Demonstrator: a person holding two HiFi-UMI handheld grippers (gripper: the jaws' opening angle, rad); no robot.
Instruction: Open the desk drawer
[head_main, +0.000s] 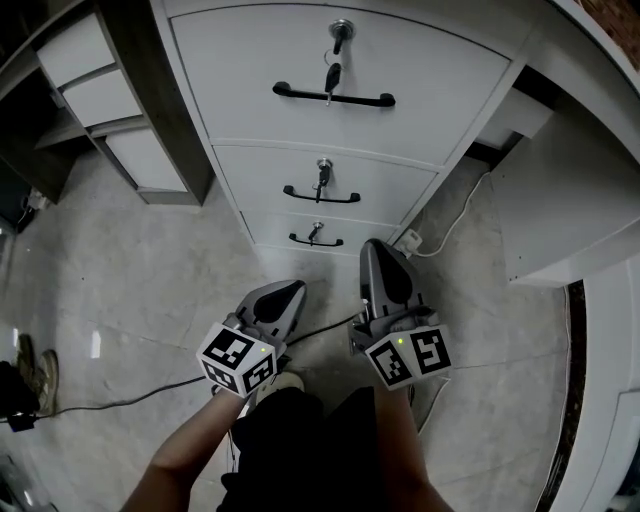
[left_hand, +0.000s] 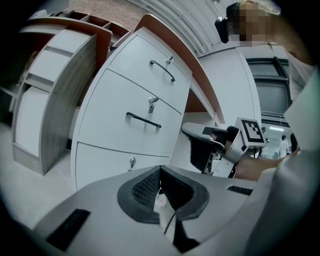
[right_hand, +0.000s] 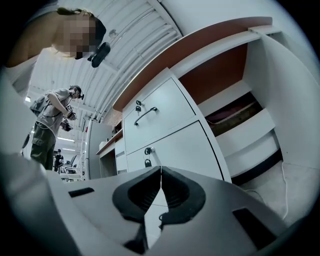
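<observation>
The three white desk drawers (head_main: 255, 170) sit stacked and fully shut, each with a black bar handle (head_main: 333, 97) and a key (head_main: 333, 75) hanging in its lock.

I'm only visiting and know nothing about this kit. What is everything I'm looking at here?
drawers: three, white, stacked in the cabinet ahead, all closed
handles: three, black, one across each drawer front
locks: three, silver, one above each handle, keys in them
shelf unit: one, white fronts and grey-brown sides, left of the cabinet
desk: one, white, right of the cabinet
white cable: one, by the cabinet's lower right corner
black cable: one, across the floor at left
floor: grey tiles
bystander: one, far off in the right gripper view
left gripper: one, grey with a marker cube, jaws shut, empty
right gripper: one, the same, jaws shut, empty
forearms: two, bare, bottom of the head view
</observation>
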